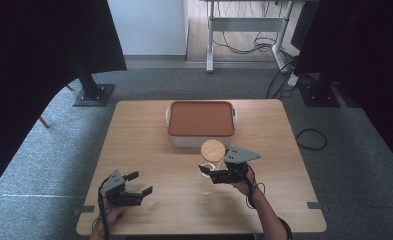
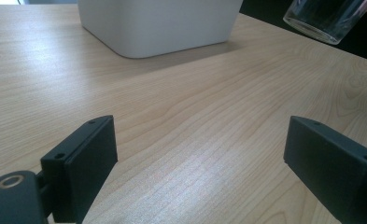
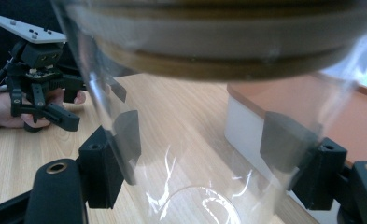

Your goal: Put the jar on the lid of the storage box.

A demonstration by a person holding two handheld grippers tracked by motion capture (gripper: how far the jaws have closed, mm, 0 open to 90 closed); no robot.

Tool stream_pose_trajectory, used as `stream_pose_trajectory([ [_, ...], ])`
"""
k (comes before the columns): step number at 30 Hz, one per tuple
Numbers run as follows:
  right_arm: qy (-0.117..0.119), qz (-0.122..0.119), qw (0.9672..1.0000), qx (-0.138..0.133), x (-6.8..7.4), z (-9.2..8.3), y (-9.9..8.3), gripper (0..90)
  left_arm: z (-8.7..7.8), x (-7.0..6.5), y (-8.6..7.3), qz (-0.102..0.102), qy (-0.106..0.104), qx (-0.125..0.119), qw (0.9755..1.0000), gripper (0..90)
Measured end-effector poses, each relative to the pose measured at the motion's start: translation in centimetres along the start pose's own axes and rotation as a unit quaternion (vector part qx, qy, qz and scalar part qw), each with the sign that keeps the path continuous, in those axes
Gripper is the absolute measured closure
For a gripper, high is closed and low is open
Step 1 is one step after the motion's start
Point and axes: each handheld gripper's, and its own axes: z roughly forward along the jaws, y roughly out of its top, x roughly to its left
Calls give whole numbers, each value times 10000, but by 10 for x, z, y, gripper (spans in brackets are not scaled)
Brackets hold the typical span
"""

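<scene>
A clear glass jar (image 1: 208, 165) with a round wooden lid (image 1: 212, 149) is held just in front of the box, and it looks raised off the table. My right gripper (image 1: 215, 174) is shut on it. In the right gripper view the two pads (image 3: 284, 144) press the glass wall (image 3: 186, 154) from both sides, below the lid (image 3: 218, 42). My left gripper (image 1: 139, 183) stands open near the front left of the table. Nothing lies between its jaws, which show wide apart over bare wood (image 2: 200, 154). The jar's base (image 2: 326, 16) shows at the top right there.
A white box (image 1: 199, 140) with an orange-brown lid (image 1: 201, 117) stands at the back middle of the wooden table (image 1: 149, 150), right behind the jar. The box's white wall (image 2: 158, 23) faces the left gripper. Grey carpet surrounds the table.
</scene>
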Motion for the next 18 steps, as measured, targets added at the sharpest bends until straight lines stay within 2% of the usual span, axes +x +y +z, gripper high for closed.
stream_pose_trajectory([
  [12, -25, 39, 9999, -140, -5, 2, 11, 252, -1, 0, 0, -2, 14, -20, 10000, 92],
  [18, -61, 12, 9999, -90, -6, 1, 18, 252, -1, 0, 0, -11, -13, -34, 10000, 93],
])
